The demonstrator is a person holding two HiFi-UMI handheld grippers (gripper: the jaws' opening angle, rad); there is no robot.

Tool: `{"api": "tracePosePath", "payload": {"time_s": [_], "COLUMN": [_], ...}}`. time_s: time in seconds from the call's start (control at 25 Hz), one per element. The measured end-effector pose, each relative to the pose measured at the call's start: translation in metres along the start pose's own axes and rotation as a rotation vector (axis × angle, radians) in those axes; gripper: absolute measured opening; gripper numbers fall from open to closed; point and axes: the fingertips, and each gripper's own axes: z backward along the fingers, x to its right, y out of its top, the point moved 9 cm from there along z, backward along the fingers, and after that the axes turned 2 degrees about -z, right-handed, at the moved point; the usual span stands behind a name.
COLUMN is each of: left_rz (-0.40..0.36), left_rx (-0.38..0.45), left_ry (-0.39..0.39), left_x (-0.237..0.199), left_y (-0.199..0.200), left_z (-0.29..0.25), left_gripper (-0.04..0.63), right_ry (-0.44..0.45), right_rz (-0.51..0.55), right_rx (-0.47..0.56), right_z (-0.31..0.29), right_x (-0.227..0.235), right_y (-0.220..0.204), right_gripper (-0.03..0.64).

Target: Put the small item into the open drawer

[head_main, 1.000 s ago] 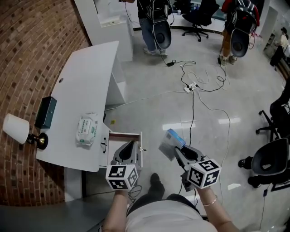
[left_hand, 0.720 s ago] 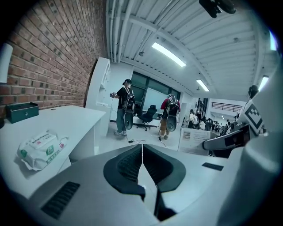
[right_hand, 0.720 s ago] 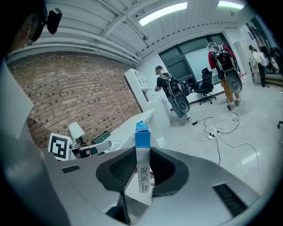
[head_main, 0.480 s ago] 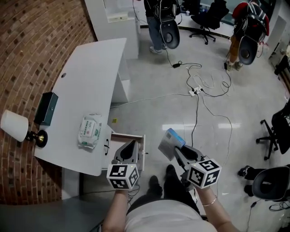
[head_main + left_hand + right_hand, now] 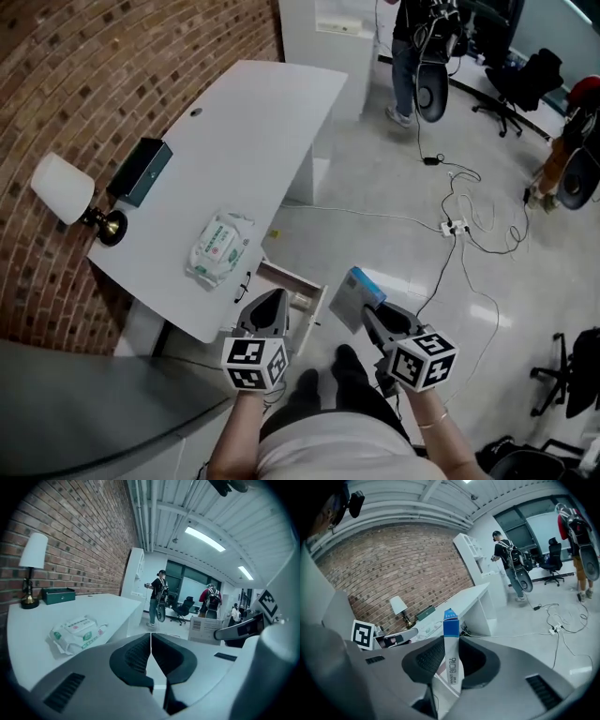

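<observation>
My right gripper is shut on a small flat box, grey-white with a blue end; in the right gripper view the box stands upright between the pads. It hangs over the floor, just right of the open drawer under the white desk. My left gripper is shut with nothing in it and hovers over the drawer's front part. In the left gripper view its jaws meet edge to edge.
On the desk lie a wet-wipes pack, a dark green box and a white-shaded lamp. A brick wall runs along the left. Cables trail on the floor; people and office chairs stand farther back.
The head view has swung, so the desk and drawer now sit more to the right and tilted. Both grippers keep their places relative to each other; the box stays held.
</observation>
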Motion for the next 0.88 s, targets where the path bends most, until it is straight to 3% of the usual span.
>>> {"api": "tracePosePath", "payload": {"time_s": [0.4, 0.88], "left_rz": [0.138, 0.313], "left_rx": [0.048, 0.052], "left_ry": [0.333, 0.686], "left_x": [-0.010, 0.001], "left_y": [-0.018, -0.085], "left_z": [0.017, 0.072], "left_gripper": [0.026, 0.026], "right_ry": [0.253, 0.484], "right_rz": [0.144, 0.266], "right_rx": [-0.200, -0.470], "right_z": [-0.073, -0.148], "right_x": [0.017, 0.004], "right_y": [0.032, -0.011], "right_gripper": [0.098, 0.099]}}
